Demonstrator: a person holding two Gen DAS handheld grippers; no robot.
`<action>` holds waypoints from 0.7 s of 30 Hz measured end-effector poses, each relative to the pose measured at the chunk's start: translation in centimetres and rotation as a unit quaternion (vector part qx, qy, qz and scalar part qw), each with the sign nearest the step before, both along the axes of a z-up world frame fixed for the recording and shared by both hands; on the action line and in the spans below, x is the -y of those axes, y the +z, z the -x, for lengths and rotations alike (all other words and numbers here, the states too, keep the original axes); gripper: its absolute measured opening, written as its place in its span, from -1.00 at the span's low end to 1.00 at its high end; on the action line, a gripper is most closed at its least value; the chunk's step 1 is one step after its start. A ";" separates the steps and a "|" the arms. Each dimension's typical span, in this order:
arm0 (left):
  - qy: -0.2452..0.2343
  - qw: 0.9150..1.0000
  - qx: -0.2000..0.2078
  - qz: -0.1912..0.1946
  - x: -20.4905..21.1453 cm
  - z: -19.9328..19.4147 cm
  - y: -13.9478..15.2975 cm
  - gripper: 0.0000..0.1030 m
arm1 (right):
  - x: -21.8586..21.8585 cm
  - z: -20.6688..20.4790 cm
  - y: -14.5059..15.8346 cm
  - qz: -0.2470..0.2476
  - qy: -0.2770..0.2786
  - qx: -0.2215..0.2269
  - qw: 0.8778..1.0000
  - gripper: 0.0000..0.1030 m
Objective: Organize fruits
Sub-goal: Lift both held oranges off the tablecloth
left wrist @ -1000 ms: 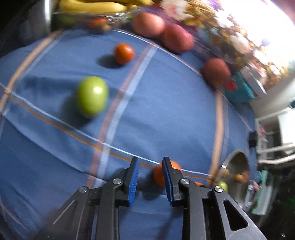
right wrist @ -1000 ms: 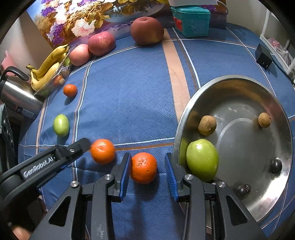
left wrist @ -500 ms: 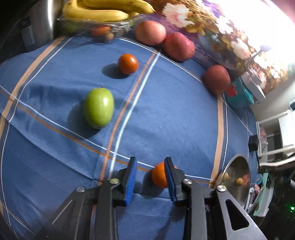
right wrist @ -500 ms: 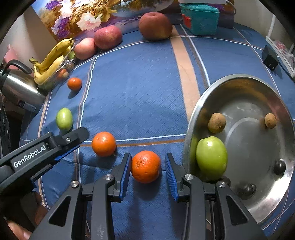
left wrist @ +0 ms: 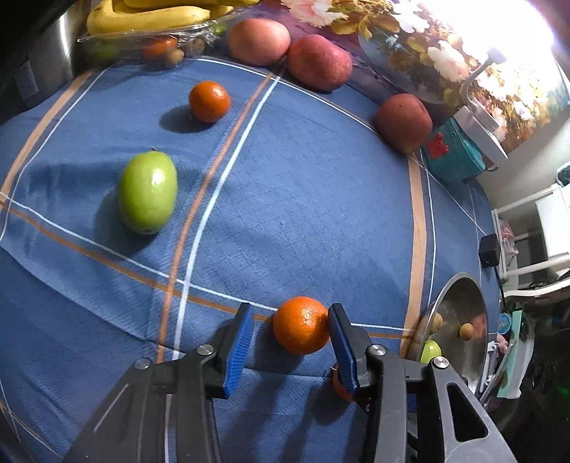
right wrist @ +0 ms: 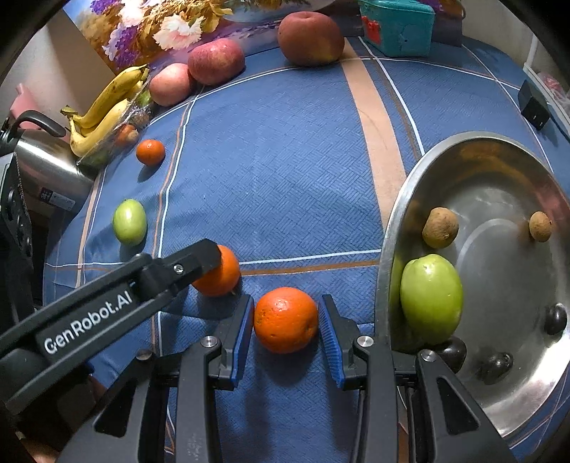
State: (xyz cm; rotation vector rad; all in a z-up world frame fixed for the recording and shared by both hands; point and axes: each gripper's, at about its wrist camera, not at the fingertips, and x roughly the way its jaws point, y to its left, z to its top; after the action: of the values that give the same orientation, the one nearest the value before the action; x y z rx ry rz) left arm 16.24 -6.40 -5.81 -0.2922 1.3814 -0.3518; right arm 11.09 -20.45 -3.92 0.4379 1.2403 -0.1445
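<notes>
Two oranges lie on the blue cloth point(right wrist: 285, 171), one framed by each gripper. Left side of the table: a steel kettle point(right wrist: 46, 167), a bunch of bananas point(right wrist: 103, 107) and a small tangerine point(right wrist: 150, 152) sit toward the far edge; a green fruit point(right wrist: 129, 221) lies nearer, apart from the rest.

Left gripper point(left wrist: 290, 338): jaws spread. The first orange point(left wrist: 301, 324) sits between the blue pads, off-centre, touching or very nearly touching the right pad point(left wrist: 340, 350); a clear gap remains to the left pad point(left wrist: 239, 350). Not pinched. In the right wrist view the same gripper enters from the lower left and its finger partly covers this orange.

Right gripper point(right wrist: 286, 336): jaws spread. The second orange point(right wrist: 285, 319) rests on the cloth between the pads, close to both. Contact with either pad cannot be settled from this view. It lies just beside the first orange and near the bowl rim.

Far edge, centre: three red apples point(right wrist: 215, 60) in a row along a flowered panel point(right wrist: 160, 28), then a teal box point(right wrist: 397, 26).

Right side: a steel bowl point(right wrist: 491, 171) holds a large green fruit point(right wrist: 431, 297) against its near wall, two small brown fruits point(right wrist: 440, 228) and three small dark fruits point(right wrist: 555, 318).
</notes>
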 end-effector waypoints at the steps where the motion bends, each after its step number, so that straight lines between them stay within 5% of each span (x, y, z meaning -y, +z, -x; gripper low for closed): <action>1: -0.002 1.000 -0.002 0.002 0.2 0.0 -0.1 -0.09 | 0.0 0.0 0.0 -0.001 0.000 0.000 1.000 -0.25; 13: -0.015 1.000 -0.003 0.010 1.6 0.0 -0.4 -0.29 | 0.1 0.0 0.1 -0.005 -0.001 0.000 1.000 -0.24; 21: 0.018 1.000 0.017 0.001 -0.5 -0.3 0.7 -0.30 | 0.2 0.1 0.2 -0.009 -0.002 -0.001 1.000 -0.24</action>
State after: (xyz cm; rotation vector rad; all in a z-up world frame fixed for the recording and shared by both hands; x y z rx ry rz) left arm 16.54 -5.89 -5.09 -0.3109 1.3405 -0.3275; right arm 10.98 -20.67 -3.76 0.4559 1.2429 -0.1367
